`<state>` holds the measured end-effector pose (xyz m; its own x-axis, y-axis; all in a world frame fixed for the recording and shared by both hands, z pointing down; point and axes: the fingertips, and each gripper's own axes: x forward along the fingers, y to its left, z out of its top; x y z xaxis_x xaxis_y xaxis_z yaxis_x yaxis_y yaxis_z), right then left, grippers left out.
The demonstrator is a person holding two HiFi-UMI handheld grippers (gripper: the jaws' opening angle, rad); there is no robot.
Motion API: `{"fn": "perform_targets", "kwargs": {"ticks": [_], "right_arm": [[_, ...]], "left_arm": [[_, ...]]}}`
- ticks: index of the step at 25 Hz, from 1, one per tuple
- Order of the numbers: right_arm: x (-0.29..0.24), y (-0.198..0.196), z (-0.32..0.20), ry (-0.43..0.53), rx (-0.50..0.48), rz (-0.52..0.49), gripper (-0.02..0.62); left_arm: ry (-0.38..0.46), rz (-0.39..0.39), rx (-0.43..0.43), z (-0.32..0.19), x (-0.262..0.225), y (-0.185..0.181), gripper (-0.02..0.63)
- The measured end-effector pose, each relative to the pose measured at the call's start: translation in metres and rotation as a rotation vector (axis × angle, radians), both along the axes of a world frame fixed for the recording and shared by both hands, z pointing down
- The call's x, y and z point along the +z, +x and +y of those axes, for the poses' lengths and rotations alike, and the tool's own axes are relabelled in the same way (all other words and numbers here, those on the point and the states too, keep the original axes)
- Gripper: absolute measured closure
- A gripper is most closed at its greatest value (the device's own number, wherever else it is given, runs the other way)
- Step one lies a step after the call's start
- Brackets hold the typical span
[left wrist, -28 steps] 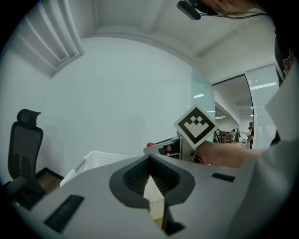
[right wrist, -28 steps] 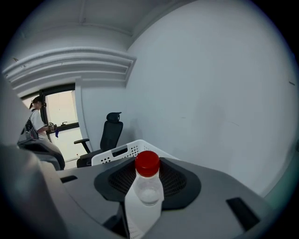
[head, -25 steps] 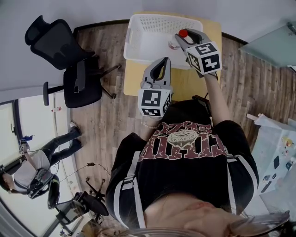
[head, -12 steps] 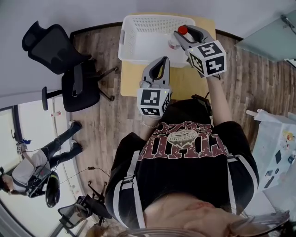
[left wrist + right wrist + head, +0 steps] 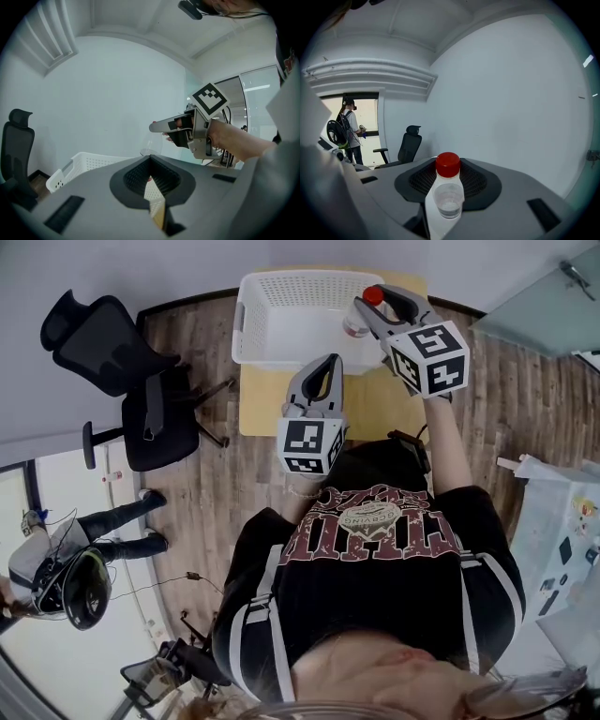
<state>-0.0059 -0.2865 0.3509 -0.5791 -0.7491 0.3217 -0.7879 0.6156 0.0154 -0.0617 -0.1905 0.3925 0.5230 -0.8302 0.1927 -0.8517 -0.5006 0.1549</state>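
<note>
Right gripper (image 5: 368,307) stays clamped on red-capped bottle (image 5: 448,194). It is now raised higher, and basket (image 5: 242,329) is gone from right gripper view. Bottle hangs above basket's right edge, lift holding. Left gripper (image 5: 323,371): jaws together, empty, above table (image 5: 267,409) by basket's near edge.

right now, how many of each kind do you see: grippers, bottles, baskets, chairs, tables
grippers: 2, the left gripper, shut and empty, and the right gripper, shut on the bottle
red-capped bottle: 1
white basket: 1
black office chair: 1
wooden table: 1
total: 6
</note>
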Motion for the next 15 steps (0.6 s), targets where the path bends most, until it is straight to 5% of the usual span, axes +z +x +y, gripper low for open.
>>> {"fn": "perform_targets", "kwargs": {"ticks": [15], "right_arm": [[-0.036,0.044,0.011,0.062,0.058,-0.026,0.431]], "left_arm": [[0.005,0.003,0.030,0.005,-0.002,0.021,0.560]]}}
